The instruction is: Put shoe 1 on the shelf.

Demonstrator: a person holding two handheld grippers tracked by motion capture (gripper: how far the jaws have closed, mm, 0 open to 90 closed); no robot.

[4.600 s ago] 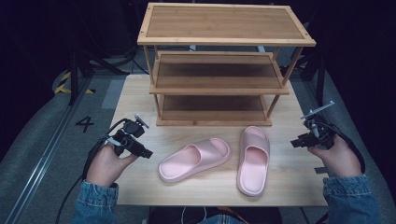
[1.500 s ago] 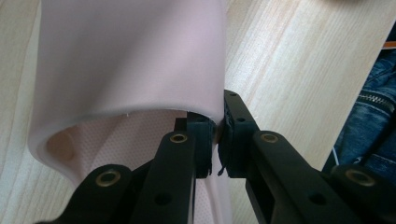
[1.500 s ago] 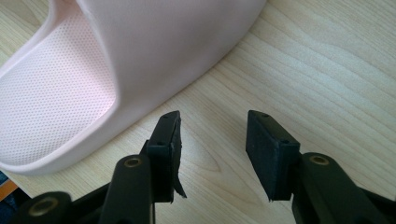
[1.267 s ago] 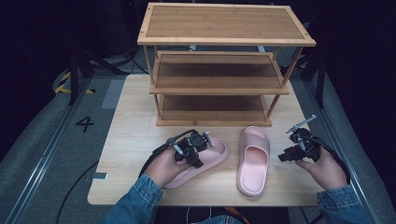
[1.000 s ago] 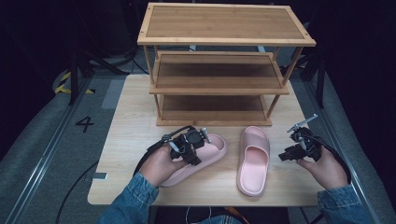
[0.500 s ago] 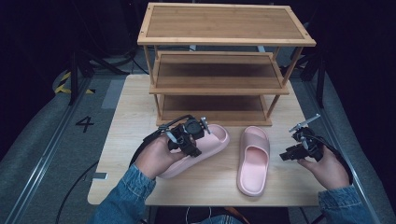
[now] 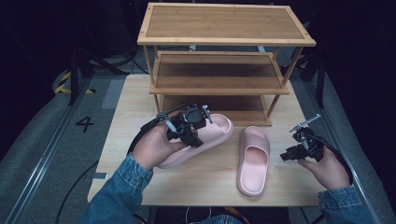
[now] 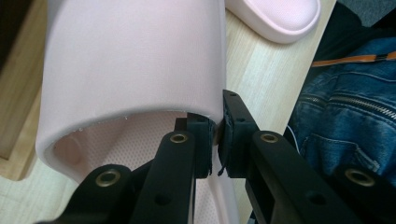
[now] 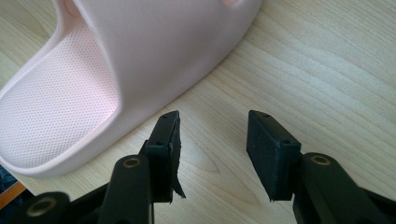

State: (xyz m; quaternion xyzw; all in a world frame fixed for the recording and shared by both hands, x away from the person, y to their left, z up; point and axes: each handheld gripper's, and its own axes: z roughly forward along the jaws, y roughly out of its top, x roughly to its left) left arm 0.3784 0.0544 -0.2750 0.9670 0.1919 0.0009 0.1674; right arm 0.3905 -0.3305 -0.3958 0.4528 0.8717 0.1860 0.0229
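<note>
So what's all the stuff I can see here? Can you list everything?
Slippers: two, pink; left slipper on the table, its strap edge pinched by the left gripper; right slipper lying flat beside it.
Shoe rack: one, brown wood, three shelves, all bare, at the table's far side.
Table: one, light wood.
Floor number 4: one, black, left of the table.
Left gripper: black, shut on the left slipper.
Right gripper: black, open, right of the right slipper.
Sleeves: two, blue denim, at the bottom.
</note>
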